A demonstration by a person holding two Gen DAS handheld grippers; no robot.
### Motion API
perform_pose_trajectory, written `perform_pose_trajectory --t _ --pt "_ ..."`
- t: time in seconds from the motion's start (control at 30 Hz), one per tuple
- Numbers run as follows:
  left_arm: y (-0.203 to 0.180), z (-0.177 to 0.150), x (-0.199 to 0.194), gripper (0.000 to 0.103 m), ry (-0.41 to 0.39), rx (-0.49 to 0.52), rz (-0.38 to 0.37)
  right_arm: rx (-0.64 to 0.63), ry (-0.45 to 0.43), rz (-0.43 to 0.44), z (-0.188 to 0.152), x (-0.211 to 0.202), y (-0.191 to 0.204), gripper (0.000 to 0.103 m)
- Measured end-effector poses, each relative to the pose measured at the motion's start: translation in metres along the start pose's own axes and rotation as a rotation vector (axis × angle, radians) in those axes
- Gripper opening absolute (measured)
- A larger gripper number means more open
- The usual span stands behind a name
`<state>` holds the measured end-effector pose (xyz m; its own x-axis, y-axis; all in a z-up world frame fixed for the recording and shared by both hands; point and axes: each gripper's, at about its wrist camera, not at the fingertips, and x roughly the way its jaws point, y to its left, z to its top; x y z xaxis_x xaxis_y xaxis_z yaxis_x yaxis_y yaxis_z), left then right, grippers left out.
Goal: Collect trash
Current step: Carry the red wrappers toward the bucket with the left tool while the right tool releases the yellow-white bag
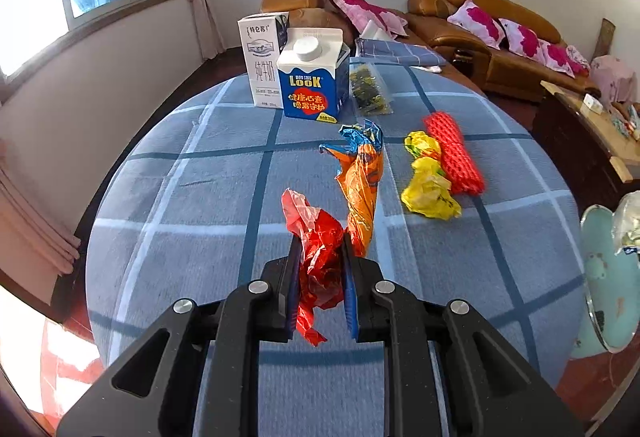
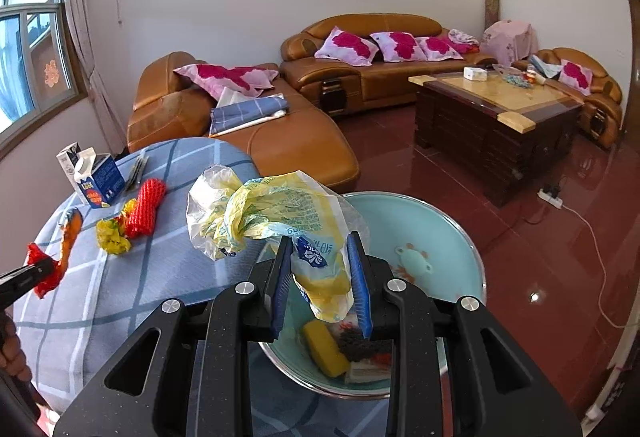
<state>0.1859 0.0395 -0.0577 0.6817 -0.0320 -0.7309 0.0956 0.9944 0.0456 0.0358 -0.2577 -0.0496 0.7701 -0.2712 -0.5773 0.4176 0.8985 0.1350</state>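
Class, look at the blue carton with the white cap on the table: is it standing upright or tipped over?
Upright. The blue carton stands on its base on the checked tablecloth, its white cap on the sloped top.

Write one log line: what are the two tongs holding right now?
left tongs: shut on red wrapper | right tongs: shut on yellow plastic bag, over teal basin | table: trash left

We see a matt woven checked tablecloth [image 1: 208, 165]; on it, beside the glossy printed paperboard carton [image 1: 310, 87], lie a crinkled shiny orange foil wrapper [image 1: 362, 181] and red foam netting [image 1: 454, 155]. Right of the cloth's edge, our thin clear-and-yellow plastic bag [image 2: 276, 221] hangs over a glossy enamelled basin [image 2: 436, 233].
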Motion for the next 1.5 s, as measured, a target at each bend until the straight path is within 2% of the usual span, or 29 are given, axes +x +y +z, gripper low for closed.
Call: perform_pose_trajectory --t 0.43,1.03,1.5 --pt "-0.032 -0.023 -0.04 0.018 -0.054 0.057 -0.042 -0.056 -0.04 -0.071 -0.012 -0.017 -0.006 0.029" --pt "-0.123 -0.04 -0.071 0.018 -0.086 0.243 -0.143 -0.064 -0.056 -0.146 -0.02 -0.015 -0.032 0.029" --pt "-0.197 -0.039 -0.073 0.018 -0.094 0.368 -0.23 0.018 -0.046 -0.246 -0.016 0.001 -0.07 0.029"
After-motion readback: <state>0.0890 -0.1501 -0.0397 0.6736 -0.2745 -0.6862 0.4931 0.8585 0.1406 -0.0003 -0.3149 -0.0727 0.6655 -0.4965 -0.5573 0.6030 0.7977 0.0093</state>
